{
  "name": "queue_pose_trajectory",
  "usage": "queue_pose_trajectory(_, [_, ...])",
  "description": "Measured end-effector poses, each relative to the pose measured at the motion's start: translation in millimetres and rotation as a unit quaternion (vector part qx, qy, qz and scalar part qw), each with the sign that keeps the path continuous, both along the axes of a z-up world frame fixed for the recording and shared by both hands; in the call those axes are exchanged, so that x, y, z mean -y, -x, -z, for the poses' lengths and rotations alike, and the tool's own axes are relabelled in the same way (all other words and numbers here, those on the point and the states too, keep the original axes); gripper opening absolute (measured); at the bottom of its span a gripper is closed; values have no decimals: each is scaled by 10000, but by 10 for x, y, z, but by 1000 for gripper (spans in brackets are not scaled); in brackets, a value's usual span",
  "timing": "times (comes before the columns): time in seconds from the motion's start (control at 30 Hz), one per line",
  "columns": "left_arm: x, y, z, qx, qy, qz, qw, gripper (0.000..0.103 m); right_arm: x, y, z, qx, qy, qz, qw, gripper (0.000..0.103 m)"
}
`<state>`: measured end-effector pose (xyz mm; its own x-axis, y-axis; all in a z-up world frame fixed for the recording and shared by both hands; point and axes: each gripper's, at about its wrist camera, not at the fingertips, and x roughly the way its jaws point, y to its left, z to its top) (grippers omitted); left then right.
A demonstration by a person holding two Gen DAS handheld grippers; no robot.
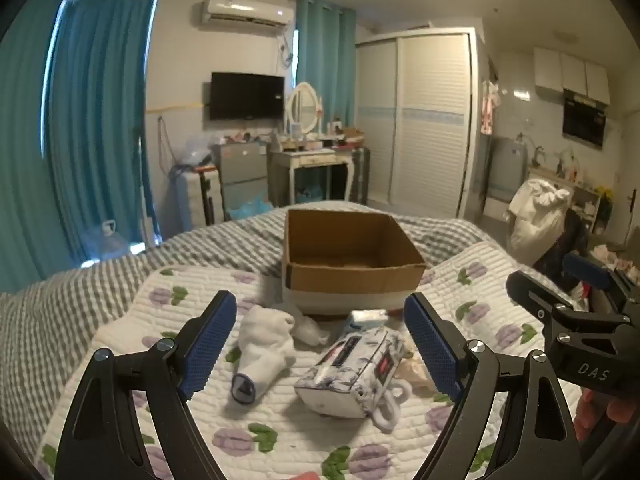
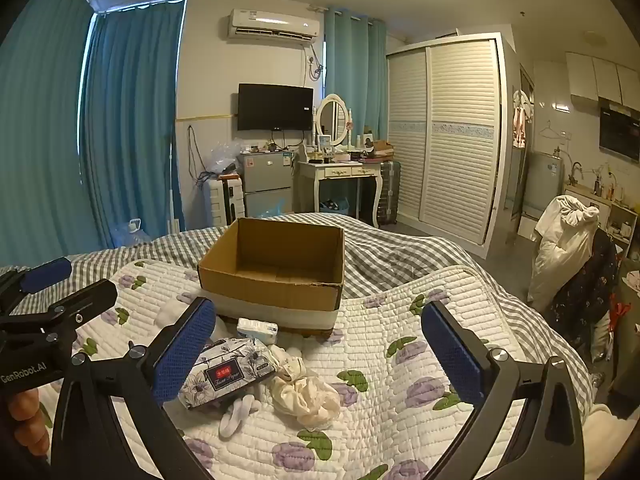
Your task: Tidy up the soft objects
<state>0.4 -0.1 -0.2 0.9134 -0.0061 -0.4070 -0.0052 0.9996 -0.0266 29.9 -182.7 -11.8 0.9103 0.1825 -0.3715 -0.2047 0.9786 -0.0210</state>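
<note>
An open, empty cardboard box [image 1: 348, 264] [image 2: 276, 268] stands on the bed. In front of it lie a white sock with a blue toe [image 1: 260, 356], a floral tissue pack [image 1: 352, 372] [image 2: 228, 372], a small pale-blue tissue packet [image 1: 366, 318] [image 2: 258, 330], a cream scrunchie [image 2: 308, 396] and a white loop [image 1: 390, 404] [image 2: 236, 416]. My left gripper [image 1: 320, 344] is open above the sock and tissue pack, holding nothing. My right gripper [image 2: 320, 356] is open above the scrunchie, holding nothing.
The items lie on a white quilt with purple flowers [image 2: 400, 360] over a grey checked cover [image 1: 60, 300]. Beyond the bed are a dressing table [image 2: 340, 176], a small fridge [image 2: 266, 184], a wardrobe [image 2: 452, 136] and a chair piled with clothes [image 2: 572, 248].
</note>
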Motion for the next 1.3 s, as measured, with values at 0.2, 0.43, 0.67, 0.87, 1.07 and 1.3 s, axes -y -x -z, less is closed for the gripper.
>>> queue_pose_trajectory(0.2, [4,-76,-1,-113,103,25,9999,87,-16,2,-3,-41,7,7,10000,103])
queue_pose_trajectory(0.43, [-38,-7,57,-27,157,7,9999,87,1,-9,16,-43,45,11,10000,103])
queue_pose_trajectory(0.67, [-23,3,27,-52,141,10,9999,87,2,3,37,-59,42,9,10000,103])
queue_pose_trajectory(0.87, [-23,1,31,-61,136,9,9999,87,-6,4,3,-72,48,8,10000,103])
queue_pose_trajectory(1.07, [-26,3,60,-66,134,7,9999,87,-8,3,6,-82,47,13,10000,103])
queue_pose_trajectory(1.3, [-31,6,75,-73,128,4,9999,87,-8,3,8,-83,48,15,10000,103])
